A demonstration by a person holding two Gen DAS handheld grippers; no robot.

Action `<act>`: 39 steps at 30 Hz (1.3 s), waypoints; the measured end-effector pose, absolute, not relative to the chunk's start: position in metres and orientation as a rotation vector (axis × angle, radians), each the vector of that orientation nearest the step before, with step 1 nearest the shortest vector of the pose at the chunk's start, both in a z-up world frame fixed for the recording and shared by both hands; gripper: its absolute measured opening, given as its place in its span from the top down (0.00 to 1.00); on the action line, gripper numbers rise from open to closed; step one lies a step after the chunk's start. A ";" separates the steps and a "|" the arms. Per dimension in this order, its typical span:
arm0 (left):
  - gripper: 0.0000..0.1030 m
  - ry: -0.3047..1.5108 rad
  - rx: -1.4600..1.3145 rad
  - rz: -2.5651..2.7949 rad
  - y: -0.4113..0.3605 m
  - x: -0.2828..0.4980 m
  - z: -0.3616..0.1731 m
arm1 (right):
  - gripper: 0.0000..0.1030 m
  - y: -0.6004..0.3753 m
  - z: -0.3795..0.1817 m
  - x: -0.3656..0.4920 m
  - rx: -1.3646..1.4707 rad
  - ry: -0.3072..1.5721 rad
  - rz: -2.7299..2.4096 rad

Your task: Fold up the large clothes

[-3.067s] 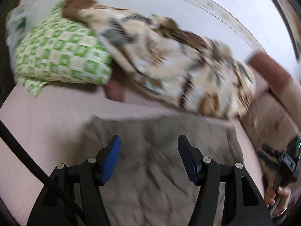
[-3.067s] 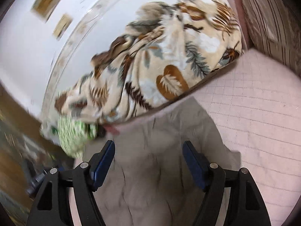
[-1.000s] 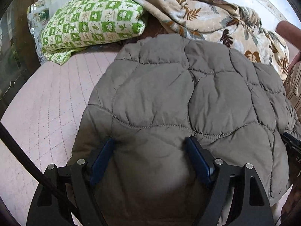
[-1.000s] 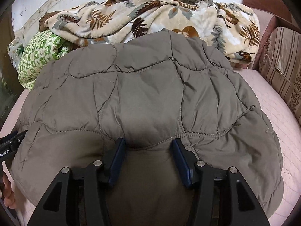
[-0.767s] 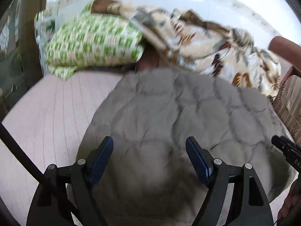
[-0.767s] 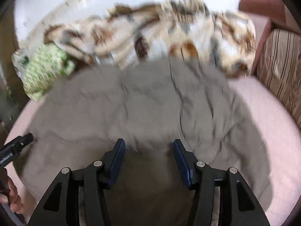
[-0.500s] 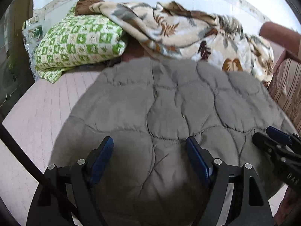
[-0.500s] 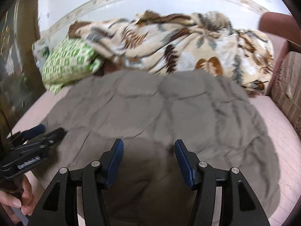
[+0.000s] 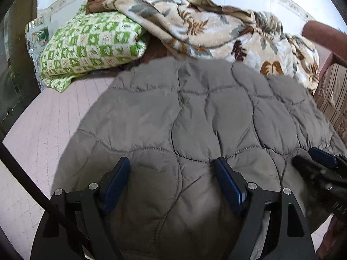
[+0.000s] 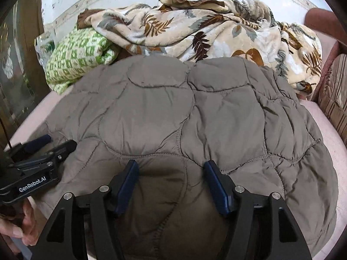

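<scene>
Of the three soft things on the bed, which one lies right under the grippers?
The grey quilted jacket. It is plain grey and spread flat, while the green checked pillow and leaf-print blanket lie beyond it.

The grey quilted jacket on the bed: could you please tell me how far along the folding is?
Done: the grey quilted jacket lies spread on the pink bedsheet. In hand: nothing; left gripper and right gripper hover over its near edge, jaws open. Left: every fold.
</scene>
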State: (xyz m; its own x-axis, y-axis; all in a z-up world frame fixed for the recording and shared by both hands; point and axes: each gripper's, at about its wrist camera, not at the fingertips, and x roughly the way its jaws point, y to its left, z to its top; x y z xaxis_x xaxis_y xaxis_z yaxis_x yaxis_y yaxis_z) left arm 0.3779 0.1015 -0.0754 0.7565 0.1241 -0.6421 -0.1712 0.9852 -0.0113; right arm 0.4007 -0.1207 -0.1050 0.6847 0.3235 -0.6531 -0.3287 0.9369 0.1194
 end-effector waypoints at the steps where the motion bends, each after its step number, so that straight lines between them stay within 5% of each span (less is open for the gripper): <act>1: 0.23 0.668 -0.064 0.176 0.102 0.375 -0.070 | 0.33 -0.124 -0.099 0.399 0.014 0.717 0.371; 6: 0.23 0.619 0.020 0.314 0.113 0.372 -0.061 | 0.33 -0.161 -0.069 0.396 0.044 0.601 0.238; 13: 0.22 0.704 0.011 0.340 0.122 0.384 -0.078 | 0.32 -0.209 -0.111 0.432 0.158 0.792 0.080; 33: 0.22 0.706 0.015 0.339 0.121 0.386 -0.079 | 0.26 -0.204 -0.115 0.431 0.149 0.806 0.068; 39: 0.25 0.568 -0.159 0.288 0.147 0.361 -0.024 | 0.26 -0.247 -0.077 0.424 0.353 0.768 0.131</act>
State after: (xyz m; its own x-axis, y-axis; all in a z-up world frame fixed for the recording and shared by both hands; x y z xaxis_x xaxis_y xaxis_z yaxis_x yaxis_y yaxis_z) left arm 0.3612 0.1471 -0.0238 0.8041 0.2246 -0.5504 -0.3117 0.9477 -0.0686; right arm 0.4238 -0.2474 -0.0774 0.7148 0.2435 -0.6556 0.0114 0.9333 0.3590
